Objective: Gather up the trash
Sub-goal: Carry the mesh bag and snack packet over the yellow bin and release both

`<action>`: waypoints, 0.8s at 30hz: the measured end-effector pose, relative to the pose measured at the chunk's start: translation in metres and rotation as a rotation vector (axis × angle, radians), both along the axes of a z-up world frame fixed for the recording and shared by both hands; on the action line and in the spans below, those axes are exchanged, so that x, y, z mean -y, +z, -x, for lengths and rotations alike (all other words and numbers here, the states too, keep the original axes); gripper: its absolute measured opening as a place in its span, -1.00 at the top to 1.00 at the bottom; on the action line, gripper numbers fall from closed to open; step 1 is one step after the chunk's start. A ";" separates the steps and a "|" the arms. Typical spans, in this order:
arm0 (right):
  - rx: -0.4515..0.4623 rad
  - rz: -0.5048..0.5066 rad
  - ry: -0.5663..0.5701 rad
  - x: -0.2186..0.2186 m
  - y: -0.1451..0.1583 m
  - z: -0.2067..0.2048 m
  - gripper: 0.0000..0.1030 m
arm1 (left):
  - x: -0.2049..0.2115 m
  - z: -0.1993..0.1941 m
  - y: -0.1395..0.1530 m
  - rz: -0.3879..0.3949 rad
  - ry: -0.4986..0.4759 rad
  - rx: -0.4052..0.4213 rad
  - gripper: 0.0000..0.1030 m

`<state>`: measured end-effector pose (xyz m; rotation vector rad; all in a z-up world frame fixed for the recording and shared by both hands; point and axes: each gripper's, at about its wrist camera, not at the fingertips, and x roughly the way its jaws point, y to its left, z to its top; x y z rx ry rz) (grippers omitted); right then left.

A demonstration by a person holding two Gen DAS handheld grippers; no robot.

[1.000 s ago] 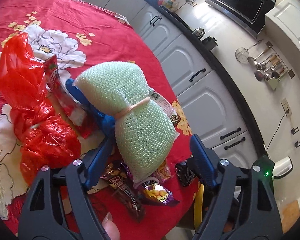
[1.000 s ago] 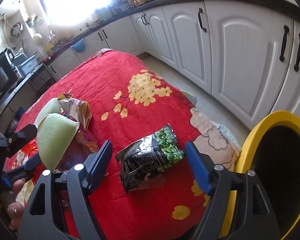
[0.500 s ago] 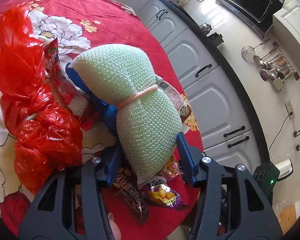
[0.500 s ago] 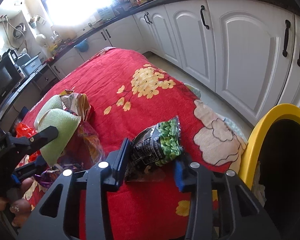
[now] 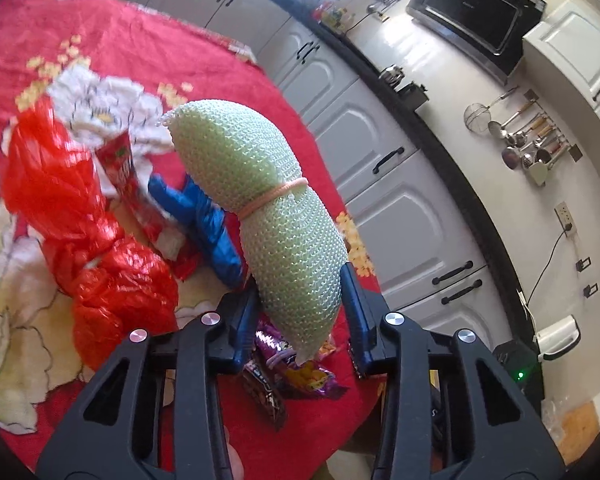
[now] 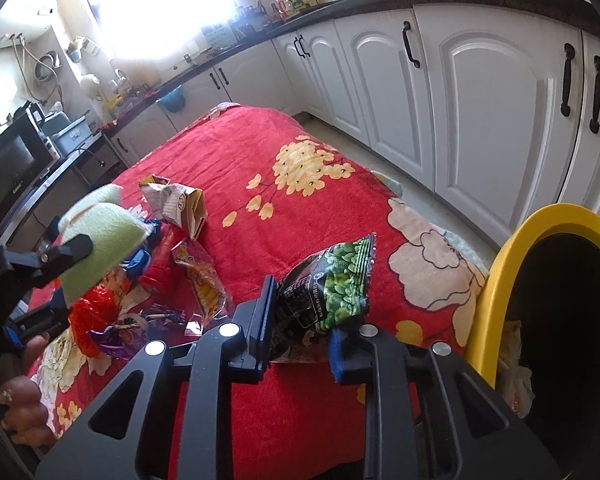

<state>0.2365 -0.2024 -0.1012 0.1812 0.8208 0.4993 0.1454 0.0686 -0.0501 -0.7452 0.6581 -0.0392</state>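
Left gripper (image 5: 300, 312): your jaws have just been closing and now pinch the lower end of the pale green knitted mesh bundle tied round its middle with a pink rubber band (image 5: 260, 200). Most of the bundle stands above the pads and leans away from you.
Left-side risk: the mesh looks soft and squashy, so it can slide out of the pads or flop sideways if you swing it quickly.
Left-side clutter: the crumpled red plastic bag (image 5: 84, 240), the blue plastic wrapper (image 5: 204, 224) and the purple and yellow snack wrappers (image 5: 296, 376) lie just beside and under the bundle. A low sweep can drag them off the red floral tablecloth (image 5: 112, 40).
Right gripper (image 6: 300, 320): your jaws have just been closing and now clamp the bottom edge of the black and green pea snack packet (image 6: 332, 284), which stands up from the cloth.
Right-side risk: you hold only a thin foil edge, so the packet can tear or slip free. I cannot tell whether it still has contents that might spill.
Yellow-rimmed bin (image 6: 512, 264): it stands just right of the packet, off the table edge. Releasing early drops the packet on the floor, not inside.
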 end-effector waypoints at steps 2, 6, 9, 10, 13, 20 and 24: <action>0.006 -0.005 -0.001 0.002 0.002 0.002 0.58 | 0.002 0.002 0.007 -0.017 -0.002 0.018 0.41; 0.018 -0.017 0.004 0.007 0.008 0.008 0.59 | 0.012 0.006 0.019 -0.062 -0.019 0.050 0.41; 0.031 -0.026 0.005 0.011 0.013 0.014 0.59 | 0.021 0.008 0.026 -0.092 -0.038 0.069 0.41; 0.034 -0.029 0.005 0.012 0.016 0.015 0.59 | 0.025 0.008 0.028 -0.101 -0.045 0.075 0.41; 0.051 -0.037 0.005 0.018 0.023 0.022 0.59 | 0.033 0.010 0.032 -0.122 -0.060 0.089 0.41; 0.079 -0.050 -0.021 0.038 0.038 0.028 0.59 | 0.052 0.014 0.037 -0.162 -0.100 0.110 0.41; 0.094 -0.052 -0.038 0.053 0.044 0.031 0.59 | 0.064 0.016 0.038 -0.182 -0.129 0.118 0.41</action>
